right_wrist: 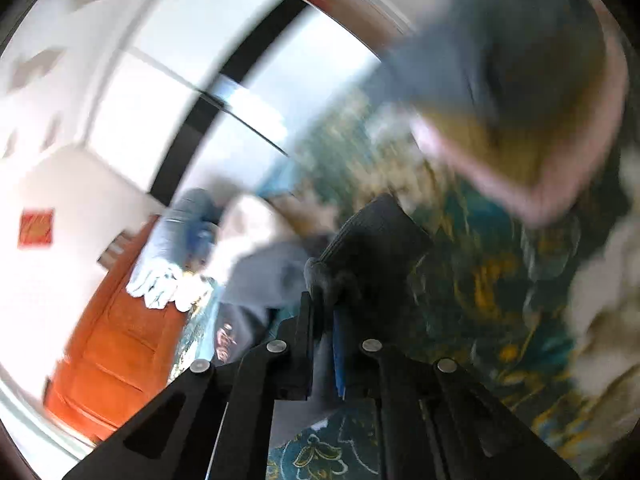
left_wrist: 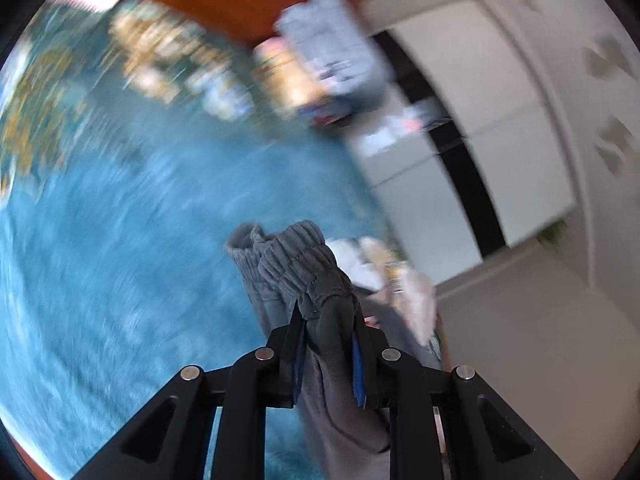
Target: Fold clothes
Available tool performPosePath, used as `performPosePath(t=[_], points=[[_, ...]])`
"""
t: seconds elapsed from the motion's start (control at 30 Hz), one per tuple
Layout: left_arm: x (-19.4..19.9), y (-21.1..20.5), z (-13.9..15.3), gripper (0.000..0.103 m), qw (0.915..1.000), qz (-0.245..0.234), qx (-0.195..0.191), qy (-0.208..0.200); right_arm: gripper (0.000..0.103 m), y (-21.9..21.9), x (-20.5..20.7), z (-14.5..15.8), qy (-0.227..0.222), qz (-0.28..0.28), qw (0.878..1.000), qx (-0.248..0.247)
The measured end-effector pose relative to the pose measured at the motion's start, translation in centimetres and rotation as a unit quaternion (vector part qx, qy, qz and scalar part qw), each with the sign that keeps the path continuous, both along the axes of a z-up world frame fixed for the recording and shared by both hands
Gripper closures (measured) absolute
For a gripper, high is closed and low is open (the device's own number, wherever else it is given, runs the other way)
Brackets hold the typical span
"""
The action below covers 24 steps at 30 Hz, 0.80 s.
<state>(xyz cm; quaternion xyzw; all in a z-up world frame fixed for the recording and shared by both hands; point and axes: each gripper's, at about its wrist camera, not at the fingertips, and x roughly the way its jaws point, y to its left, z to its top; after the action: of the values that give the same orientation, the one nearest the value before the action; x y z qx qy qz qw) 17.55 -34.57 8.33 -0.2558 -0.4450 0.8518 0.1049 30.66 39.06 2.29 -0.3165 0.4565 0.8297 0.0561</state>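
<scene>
Left gripper point(left_wrist: 326, 314) clamped on grey garment point(left_wrist: 304, 264) waistband, fabric bunched between fingers. Right gripper point(right_wrist: 324, 312) likewise pinching grey cloth, view motion-blurred.

Behind the grey garment's ribbed waistband point(left_wrist: 294, 258), which is the sharpest thing in the left wrist view, the teal floral bedspread point(left_wrist: 120, 248) smears into streaks, and the pile of clothes point(left_wrist: 320, 60) beyond it is too blurred to sort into separate pieces. Below the waistband, the garment runs off the bottom edge. In the right wrist view the waistband point(right_wrist: 372, 240) is itself soft with blur; the large dark shape with a pink edge point(right_wrist: 508, 92) above and to its right cannot be identified, and the frame crops it.
</scene>
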Motion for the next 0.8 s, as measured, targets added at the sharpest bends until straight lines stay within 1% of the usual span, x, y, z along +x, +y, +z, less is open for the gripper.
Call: performPosePath(t=[0.03, 0.07, 0.1, 0.17, 0.23, 0.27, 0.3, 0.37, 0.47, 0.5, 0.53, 0.57, 0.6, 0.67, 0.77, 0.8], points=[[0.5, 0.1, 0.3, 0.083, 0.9999, -0.003, -0.008, 0.011, 0.095, 0.0, 0.7, 0.0, 0.005, 0.000, 1.000, 0.005], [0.9, 0.2, 0.1, 0.083, 0.9998, -0.004, -0.014, 0.013, 0.095, -0.1, 1.4, 0.1, 0.010, 0.001, 1.000, 0.011], [1.1, 0.3, -0.7, 0.083, 0.9998, -0.003, -0.017, 0.003, 0.095, -0.1, 2.1, 0.1, 0.015, 0.001, 1.000, 0.016], [1.3, 0.2, -4.2, 0.083, 0.9986, 0.000, -0.018, -0.051, 0.095, -0.1, 3.6, 0.2, 0.025, 0.001, 0.999, 0.027], [1.3, 0.0, -7.6, 0.083, 0.9946, 0.006, 0.002, -0.104, 0.095, -0.2, 5.0, 0.3, 0.035, 0.002, 0.999, 0.038], [1.5, -0.2, -8.9, 0.083, 0.9927, 0.008, 0.016, -0.119, 0.095, -0.2, 4.9, -0.9, 0.019, 0.001, 0.999, 0.035], [1.7, -0.5, -9.2, 0.083, 0.9923, 0.008, 0.026, -0.121, 0.095, -0.2, 4.9, -1.8, 0.009, 0.000, 1.000, 0.028], [2.0, -0.9, -9.3, 0.083, 0.9922, 0.001, 0.036, -0.119, 0.095, -0.1, 4.6, -1.4, 0.015, 0.007, 1.000, 0.026], [2.0, -1.0, -8.3, 0.079, 0.9928, -0.010, 0.022, -0.118, 0.088, 0.1, 4.3, -0.6, 0.025, 0.017, 0.999, 0.022], [2.0, -1.0, -8.1, 0.074, 0.9925, -0.013, 0.018, -0.120, 0.080, 0.1, 4.5, 0.0, 0.026, 0.019, 0.999, 0.038], [2.0, -1.2, -7.8, 0.066, 0.9918, -0.013, 0.012, -0.126, 0.075, 0.1, 4.6, 0.7, 0.026, 0.021, 0.998, 0.054], [2.2, -1.6, -7.4, 0.062, 0.9915, -0.008, 0.006, -0.130, 0.066, 0.3, 4.9, 1.5, 0.022, 0.012, 0.997, 0.076], [2.5, -2.1, -7.0, 0.059, 0.9916, 0.000, -0.001, -0.129, 0.062, 0.5, 5.2, 2.3, 0.018, 0.002, 0.995, 0.099], [2.7, -3.0, -5.6, 0.056, 0.9921, 0.022, -0.022, -0.121, 0.062, 1.0, 5.8, 3.8, 0.010, -0.016, 0.989, 0.144], [1.7, -4.1, -3.1, 0.050, 0.9928, 0.043, -0.052, -0.099, 0.060, -1.1, 1.0, 5.4, 0.008, 0.039, 0.983, 0.182], [0.7, -4.1, -2.3, 0.047, 0.9929, 0.040, -0.062, -0.093, 0.056, -1.8, -0.7, 5.9, 0.007, 0.058, 0.979, 0.194]])
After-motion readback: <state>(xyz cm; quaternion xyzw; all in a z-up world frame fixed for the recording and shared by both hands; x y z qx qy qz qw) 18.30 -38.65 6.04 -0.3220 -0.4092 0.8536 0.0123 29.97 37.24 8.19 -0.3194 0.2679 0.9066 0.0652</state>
